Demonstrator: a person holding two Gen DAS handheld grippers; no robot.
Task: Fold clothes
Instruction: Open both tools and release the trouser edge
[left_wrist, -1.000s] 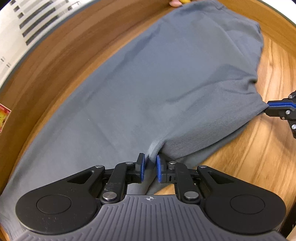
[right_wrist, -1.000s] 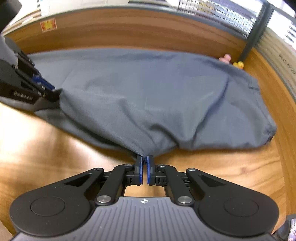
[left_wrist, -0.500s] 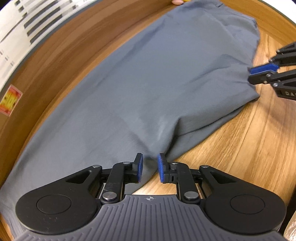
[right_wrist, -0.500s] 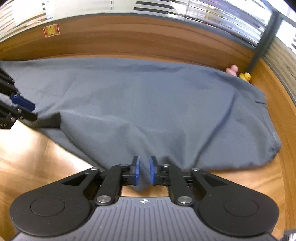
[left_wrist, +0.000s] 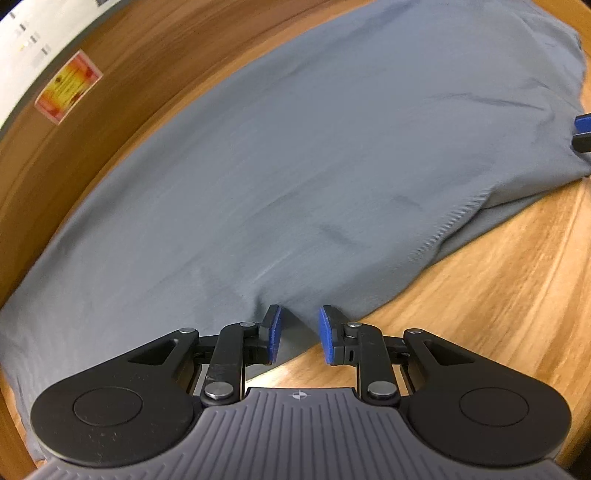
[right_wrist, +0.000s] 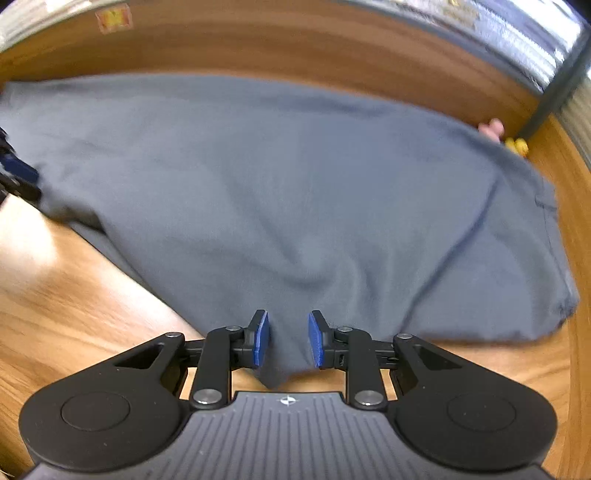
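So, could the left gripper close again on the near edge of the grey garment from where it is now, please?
Probably yes: the left gripper has just been opening, its jaws apart, with the grey garment edge lying loose between the blue pads, nothing blocking.

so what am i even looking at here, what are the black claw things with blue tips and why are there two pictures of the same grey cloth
There is no robot here. A person holds a hand tool in each hand, and each tool ends in a two-finger gripper with blue pads. A wide-angle camera on each tool looks forward along its fingers, which is why the pictures bulge.

One picture comes from the left gripper, the other from the right gripper. Both look down at the same grey garment, spread out on a wooden table. The job is folding it.

Nothing is clamped. Both grippers have just been opening: the near edge of the cloth lies between each pair of pads, but the pads stand apart from it. At the side of each picture you can glimpse the other gripper. A red and yellow sticker sits on the wooden panel behind the table.
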